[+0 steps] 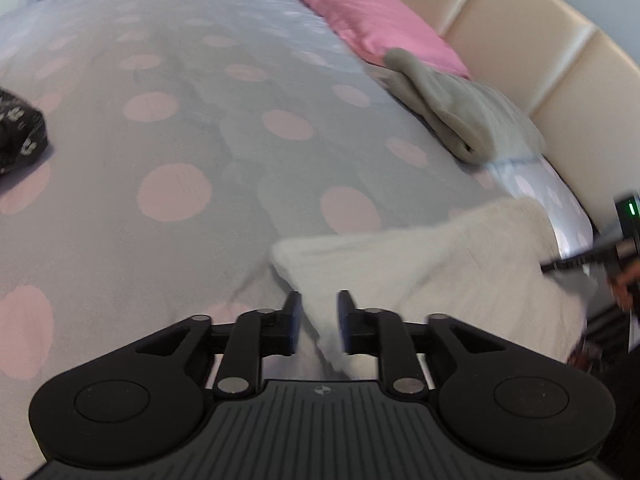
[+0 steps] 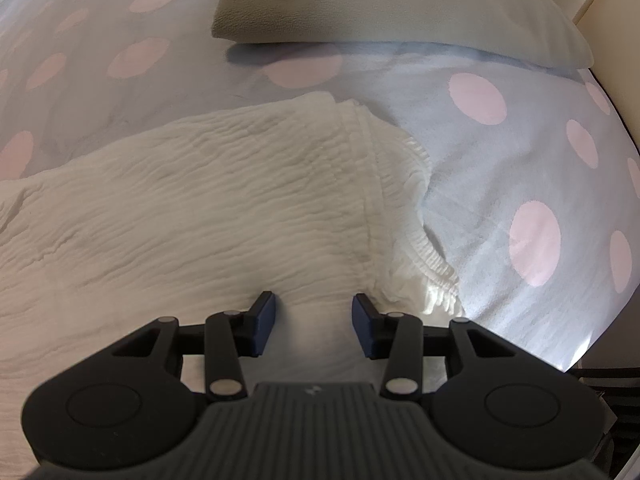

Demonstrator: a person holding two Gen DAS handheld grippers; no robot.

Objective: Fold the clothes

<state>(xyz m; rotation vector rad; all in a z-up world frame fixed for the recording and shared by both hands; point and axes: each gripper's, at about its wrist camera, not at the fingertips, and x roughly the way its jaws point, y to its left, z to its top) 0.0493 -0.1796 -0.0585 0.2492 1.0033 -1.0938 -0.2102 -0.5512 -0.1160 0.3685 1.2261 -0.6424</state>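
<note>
A cream crinkled garment (image 2: 200, 208) with a ruffled elastic hem (image 2: 420, 248) lies on the polka-dot bed. It also shows in the left wrist view (image 1: 440, 264). My right gripper (image 2: 315, 320) is open, low over the garment's near edge by the hem. My left gripper (image 1: 319, 320) is open over the garment's left corner, with nothing held between its fingers. The right gripper (image 1: 560, 266) appears at the far right of the left wrist view, blurred.
A grey folded garment (image 1: 452, 116) (image 2: 360, 4) lies beyond, beside a pink pillow (image 1: 368, 20) and a cream padded headboard (image 1: 520, 40). A black patterned folded item (image 1: 20, 132) sits at the left. The grey bedspread (image 1: 180, 140) has pink dots.
</note>
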